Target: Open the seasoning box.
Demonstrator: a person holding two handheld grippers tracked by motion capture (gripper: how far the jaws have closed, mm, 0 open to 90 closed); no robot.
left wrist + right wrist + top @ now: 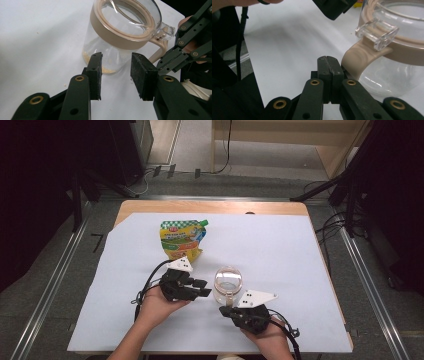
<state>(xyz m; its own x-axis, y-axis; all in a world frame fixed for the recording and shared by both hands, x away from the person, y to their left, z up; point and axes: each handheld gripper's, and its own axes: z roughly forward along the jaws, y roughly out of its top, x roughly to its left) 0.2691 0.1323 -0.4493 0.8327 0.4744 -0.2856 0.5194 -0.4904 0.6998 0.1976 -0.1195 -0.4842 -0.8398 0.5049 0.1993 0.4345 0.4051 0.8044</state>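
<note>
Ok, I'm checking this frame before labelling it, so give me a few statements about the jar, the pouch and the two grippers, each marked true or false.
1. The clear jar stands upright with its beige-rimmed lid on. True.
2. The left gripper is clamped on the jar. False: its jaws stand apart with nothing between them, the jar just beyond their tips.
3. The right gripper has its jaws closed together beside the jar's beige handle. True.
4. The jar is full to the brim. False: a thin layer of pale crumbs lies at its bottom.
5. The green and yellow pouch lies on the white sheet beyond the left gripper. True.
</note>
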